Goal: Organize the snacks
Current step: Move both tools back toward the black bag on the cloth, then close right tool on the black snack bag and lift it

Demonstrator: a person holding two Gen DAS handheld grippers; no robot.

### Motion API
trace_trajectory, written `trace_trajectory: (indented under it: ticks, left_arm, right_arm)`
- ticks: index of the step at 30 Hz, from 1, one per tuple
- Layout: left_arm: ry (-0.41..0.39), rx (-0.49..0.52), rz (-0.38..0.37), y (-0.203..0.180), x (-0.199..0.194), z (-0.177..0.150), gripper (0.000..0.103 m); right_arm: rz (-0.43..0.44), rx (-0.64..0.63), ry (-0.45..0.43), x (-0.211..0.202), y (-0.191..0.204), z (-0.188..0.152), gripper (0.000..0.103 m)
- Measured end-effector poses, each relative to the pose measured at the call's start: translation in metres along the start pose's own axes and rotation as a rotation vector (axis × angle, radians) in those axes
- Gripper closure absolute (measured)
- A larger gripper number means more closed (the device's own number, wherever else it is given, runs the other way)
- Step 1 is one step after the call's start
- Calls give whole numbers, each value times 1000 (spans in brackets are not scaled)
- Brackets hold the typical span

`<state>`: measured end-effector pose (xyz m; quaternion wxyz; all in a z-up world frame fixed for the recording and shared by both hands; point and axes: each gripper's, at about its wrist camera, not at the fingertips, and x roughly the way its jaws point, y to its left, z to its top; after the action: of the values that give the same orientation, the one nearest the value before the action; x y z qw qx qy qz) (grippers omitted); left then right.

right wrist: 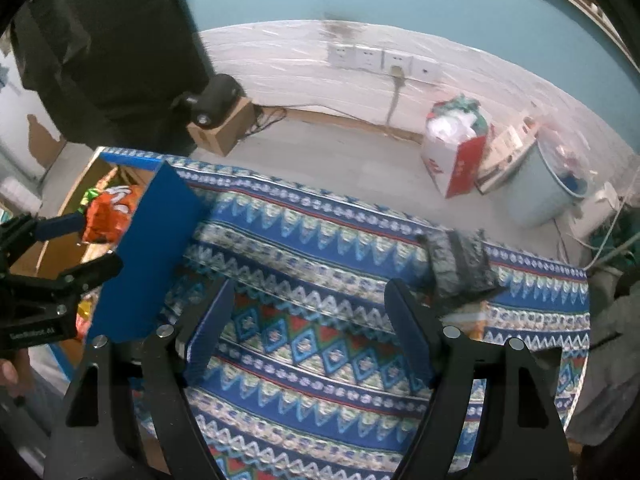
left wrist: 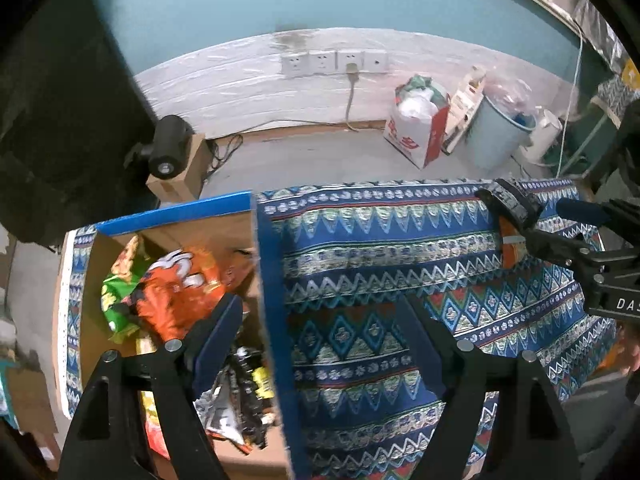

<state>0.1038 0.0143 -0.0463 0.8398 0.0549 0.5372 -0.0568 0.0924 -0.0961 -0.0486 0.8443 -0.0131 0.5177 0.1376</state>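
A cardboard box with blue outer walls point(left wrist: 276, 320) point(right wrist: 156, 232) stands at the left end of the patterned cloth table point(left wrist: 400, 248) point(right wrist: 320, 360). In it lie an orange snack bag point(left wrist: 180, 292) point(right wrist: 108, 216), a green bag point(left wrist: 114, 304) and black and silver packets point(left wrist: 236, 396). My left gripper point(left wrist: 316, 312) point(right wrist: 98, 242) is open and straddles the box's right wall, one finger inside beside the orange bag. My right gripper point(right wrist: 310, 296) point(left wrist: 546, 222) is open above bare cloth. A dark patterned packet point(right wrist: 460, 268) point(left wrist: 506, 200) lies just beyond it on an orange packet point(right wrist: 476, 322).
Past the table's far edge is grey floor with a red and white bag point(left wrist: 420, 128) point(right wrist: 456, 152), a pale blue bin point(left wrist: 500, 136) point(right wrist: 548, 188) and a black device on a small carton point(left wrist: 168, 148) point(right wrist: 216, 100). Wall sockets point(left wrist: 334, 62) sit behind. A hand point(right wrist: 12, 372) shows at left.
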Motion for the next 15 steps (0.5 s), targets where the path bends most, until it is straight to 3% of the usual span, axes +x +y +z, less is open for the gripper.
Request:
trace_trajectory:
  ticks: [6, 8, 15]
  left_arm:
    - [14, 50, -21, -28, 9, 15, 21]
    - [11, 65, -20, -37, 12, 20, 16]
    - [36, 83, -54, -60, 39, 44, 16]
  right_arm:
    - [-48, 13, 54, 7, -37, -7, 26]
    - [-76, 6, 81, 12, -50, -6, 26]
    - [-155, -5, 177, 38, -99, 10, 26]
